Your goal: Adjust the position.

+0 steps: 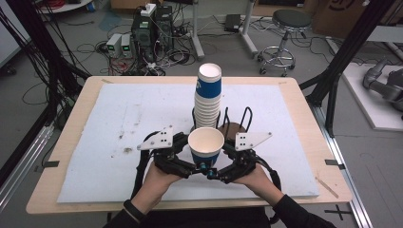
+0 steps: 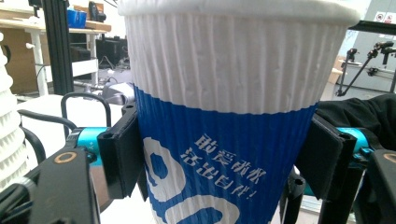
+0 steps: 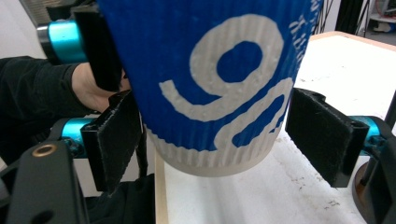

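while a cup (image 1: 206, 145) is held up over the near part of the surface (image 1: 119, 123), the scene is read as follows:

cup: a ribbed paper cup, white above and blue below with white print, is kept upright with its mouth open upward; it is seen just in front of the stack (image 1: 208, 97), above the white mat, between the two hands.

left hand-held gripper (image 1: 197, 167): it is clamped on the cup; in the left gripper view both black pads (image 2: 122, 154) are pressed against the blue lower half of the cup (image 2: 224, 140), one on each side.

right hand-held gripper (image 1: 216, 172): its jaws are placed around the base of the cup (image 3: 210, 84); in the right gripper view one pad (image 3: 114, 135) is seen at or against the cup wall, while the other pad (image 3: 322, 135) is kept just clear of it, so no grip is made there.

stack: a tall pile of nested cups of the same kind is stood upright in a black wire rack (image 1: 235, 121) near the middle of the surface.

hands: each hand-held gripper is held from the near edge, dark sleeves being seen at the bottom of the high view.
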Action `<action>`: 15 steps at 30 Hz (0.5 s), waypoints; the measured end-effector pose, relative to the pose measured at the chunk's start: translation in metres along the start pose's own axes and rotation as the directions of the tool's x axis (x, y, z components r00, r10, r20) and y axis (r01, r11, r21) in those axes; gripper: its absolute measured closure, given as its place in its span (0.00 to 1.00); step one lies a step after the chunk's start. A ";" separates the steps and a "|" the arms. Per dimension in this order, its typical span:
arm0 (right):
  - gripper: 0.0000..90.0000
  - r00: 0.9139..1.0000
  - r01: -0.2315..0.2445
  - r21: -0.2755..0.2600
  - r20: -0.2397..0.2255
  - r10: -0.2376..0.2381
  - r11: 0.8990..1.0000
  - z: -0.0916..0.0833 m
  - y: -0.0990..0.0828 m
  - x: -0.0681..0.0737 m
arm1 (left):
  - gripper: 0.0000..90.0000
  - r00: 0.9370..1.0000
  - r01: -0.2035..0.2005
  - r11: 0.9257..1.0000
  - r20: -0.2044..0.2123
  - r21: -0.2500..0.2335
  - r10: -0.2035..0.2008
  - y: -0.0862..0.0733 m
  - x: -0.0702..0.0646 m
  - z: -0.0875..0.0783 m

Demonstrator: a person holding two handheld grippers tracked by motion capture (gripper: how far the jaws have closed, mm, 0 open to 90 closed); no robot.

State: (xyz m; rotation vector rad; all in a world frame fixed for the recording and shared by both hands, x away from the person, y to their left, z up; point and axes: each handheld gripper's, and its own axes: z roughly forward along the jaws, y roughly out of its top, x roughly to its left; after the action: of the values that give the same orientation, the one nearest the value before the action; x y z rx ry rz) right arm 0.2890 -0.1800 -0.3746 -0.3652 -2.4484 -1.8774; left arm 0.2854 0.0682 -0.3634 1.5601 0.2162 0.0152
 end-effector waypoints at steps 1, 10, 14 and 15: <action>0.26 1.000 -0.002 -0.002 0.001 0.002 1.000 0.000 0.000 0.000 | 0.29 1.000 0.001 1.000 0.000 0.000 -0.001 0.000 0.000 0.000; 0.34 0.999 0.028 0.001 -0.016 -0.028 1.000 -0.001 0.000 0.000 | 0.27 1.000 0.004 1.000 0.002 0.013 -0.004 0.000 0.001 0.001; 0.34 0.999 0.049 0.020 -0.011 -0.049 0.999 -0.002 0.000 -0.001 | 0.22 1.000 0.002 1.000 -0.002 0.028 -0.002 0.002 0.001 0.001; 0.34 0.999 0.052 0.027 -0.012 -0.051 0.998 -0.001 0.000 -0.001 | 0.21 1.000 0.006 1.000 0.002 0.030 -0.006 0.002 0.000 0.001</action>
State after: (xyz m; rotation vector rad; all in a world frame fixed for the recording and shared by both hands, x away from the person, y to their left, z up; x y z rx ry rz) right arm 0.2894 -0.1816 -0.3747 -0.2928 -2.4971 -1.8576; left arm 0.2863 0.0674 -0.3614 1.5887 0.2204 0.0053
